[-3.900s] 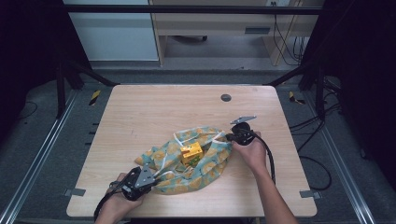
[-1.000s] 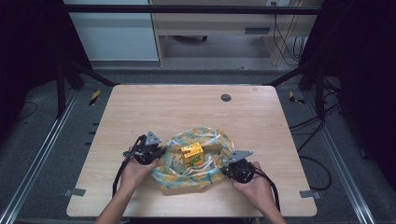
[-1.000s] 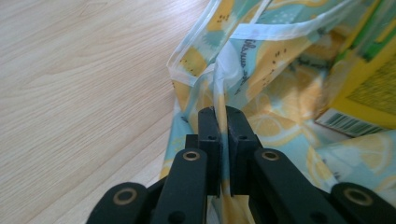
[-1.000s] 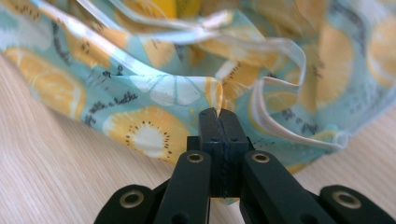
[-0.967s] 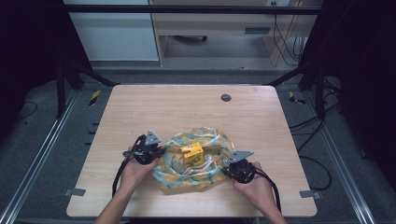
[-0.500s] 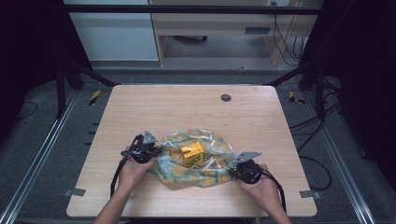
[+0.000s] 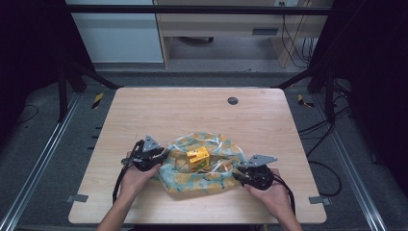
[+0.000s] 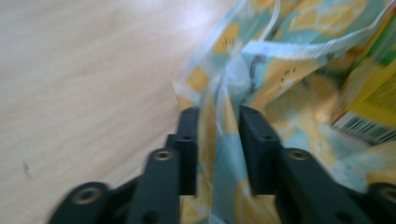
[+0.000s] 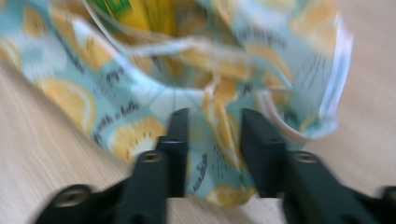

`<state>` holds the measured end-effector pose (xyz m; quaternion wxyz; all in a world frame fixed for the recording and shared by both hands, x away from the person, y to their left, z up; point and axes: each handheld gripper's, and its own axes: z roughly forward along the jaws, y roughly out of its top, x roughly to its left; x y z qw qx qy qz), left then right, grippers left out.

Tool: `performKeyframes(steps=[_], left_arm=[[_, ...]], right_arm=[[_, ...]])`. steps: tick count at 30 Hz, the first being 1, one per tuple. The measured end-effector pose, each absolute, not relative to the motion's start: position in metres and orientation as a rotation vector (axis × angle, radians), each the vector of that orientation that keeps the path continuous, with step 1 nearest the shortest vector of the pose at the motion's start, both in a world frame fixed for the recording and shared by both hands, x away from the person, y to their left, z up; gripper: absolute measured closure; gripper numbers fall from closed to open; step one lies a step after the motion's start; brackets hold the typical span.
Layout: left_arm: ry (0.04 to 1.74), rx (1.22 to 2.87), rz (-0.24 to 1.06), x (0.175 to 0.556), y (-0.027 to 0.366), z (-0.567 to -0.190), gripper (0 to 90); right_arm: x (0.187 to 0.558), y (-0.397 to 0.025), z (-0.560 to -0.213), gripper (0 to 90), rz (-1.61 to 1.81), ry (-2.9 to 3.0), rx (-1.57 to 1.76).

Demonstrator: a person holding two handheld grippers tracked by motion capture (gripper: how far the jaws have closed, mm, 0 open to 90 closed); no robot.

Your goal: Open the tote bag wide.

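Both grippers, left (image 8: 217, 140) and right (image 9: 214, 144), stand partly open, a fold of the lemon-print cloth (image 7: 211, 168) between each one's jaws.

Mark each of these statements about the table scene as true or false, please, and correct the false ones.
1. The yellow box sits on the lemon-print cloth. True.
2. The left gripper is at the cloth's left edge. True; in the left gripper view, cloth lies between its jaws.
3. The right gripper rests at the table's far edge. False: it is at the cloth's right side, near the person's edge.
4. The dark round disc lies on the cloth. False: it lies on bare table, beyond the cloth.
5. Both grippers touch the box. False: both are apart from it.
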<state>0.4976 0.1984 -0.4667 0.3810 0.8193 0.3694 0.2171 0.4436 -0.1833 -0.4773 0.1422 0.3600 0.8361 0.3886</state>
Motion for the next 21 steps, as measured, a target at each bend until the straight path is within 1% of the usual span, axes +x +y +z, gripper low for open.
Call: performKeyframes(steps=[1, 3, 7, 9, 13, 16, 17, 18, 21], left_arm=[[0.932, 2.082, 0.562, 0.496, 0.199, -0.463, 60.0], [0.918, 2.040, 0.582, 0.492, 0.200, -0.454, 49.2], [0.876, 1.988, 0.584, 0.484, 0.204, -0.433, 36.3], [0.867, 1.971, 0.615, 0.480, 0.208, -0.423, 32.0], [0.882, 1.954, 0.635, 0.479, 0.220, -0.411, 24.6], [0.926, 1.944, 0.648, 0.481, 0.236, -0.409, 21.3], [0.941, 1.941, 0.648, 0.482, 0.242, -0.409, 19.5], [0.960, 1.931, 0.650, 0.482, 0.247, -0.410, 18.6], [1.011, 1.912, 0.657, 0.483, 0.264, -0.413, 16.3]], right_arm=[[0.441, -0.184, -0.471, 52.4, 1.150, 2.392, 1.026], [0.438, -0.184, -0.459, 41.6, 1.201, 2.347, 0.991], [0.433, -0.186, -0.434, 27.2, 1.284, 2.237, 0.935], [0.436, -0.189, -0.424, 20.8, 1.284, 2.189, 0.948], [0.449, -0.202, -0.414, 13.3, 1.258, 2.091, 1.055], [0.457, -0.212, -0.411, 11.6, 1.226, 2.018, 1.128], [0.460, -0.217, -0.412, 8.9, 1.217, 1.993, 1.158], [0.463, -0.221, -0.413, 8.1, 1.209, 1.977, 1.177], [0.468, -0.233, -0.419, 7.2, 1.185, 1.939, 1.232]])
